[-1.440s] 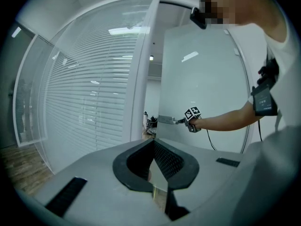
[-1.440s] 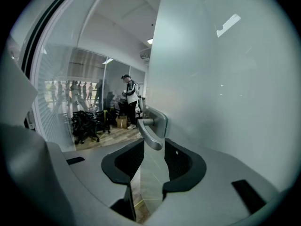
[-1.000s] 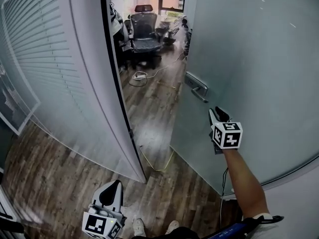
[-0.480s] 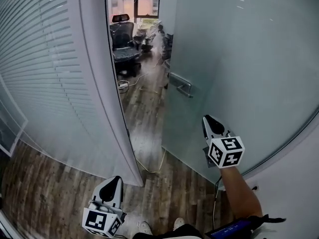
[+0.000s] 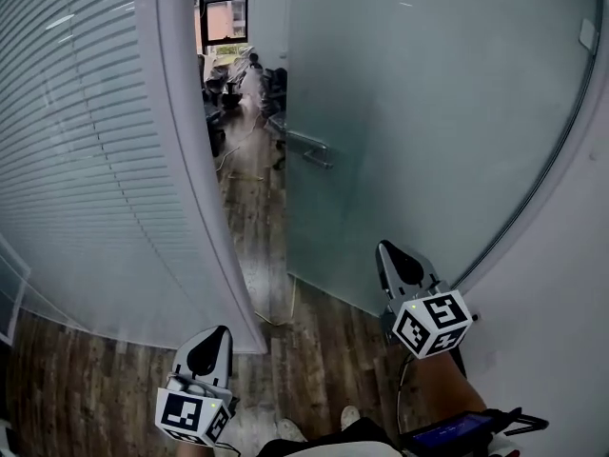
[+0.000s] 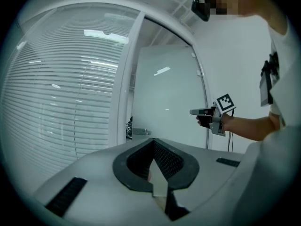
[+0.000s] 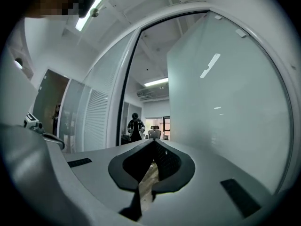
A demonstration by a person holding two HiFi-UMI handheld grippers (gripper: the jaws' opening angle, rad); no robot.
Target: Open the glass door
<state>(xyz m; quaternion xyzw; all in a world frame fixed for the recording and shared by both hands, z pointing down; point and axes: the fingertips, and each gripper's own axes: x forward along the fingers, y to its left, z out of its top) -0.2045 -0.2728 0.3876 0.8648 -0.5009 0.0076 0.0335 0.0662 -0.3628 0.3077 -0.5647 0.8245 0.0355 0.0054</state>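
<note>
A: Glass door (image 5: 428, 112)?
B: Swung inward. Free edge well apart from frame post (image 5: 186, 179), bare floor (image 5: 259, 255) between.
A: Claws?
B: Right gripper (image 5: 390, 255) just closed, nothing pinched, near the door's face. Left gripper (image 5: 215, 339) pressed together, empty, near the post's foot.

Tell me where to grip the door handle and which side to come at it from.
Grip the handle on its level lever bar, with one jaw above it and one below. The bar stands off the glass door near the door's free edge, on the face turned toward you. Coming straight at that face is probably best.
</note>
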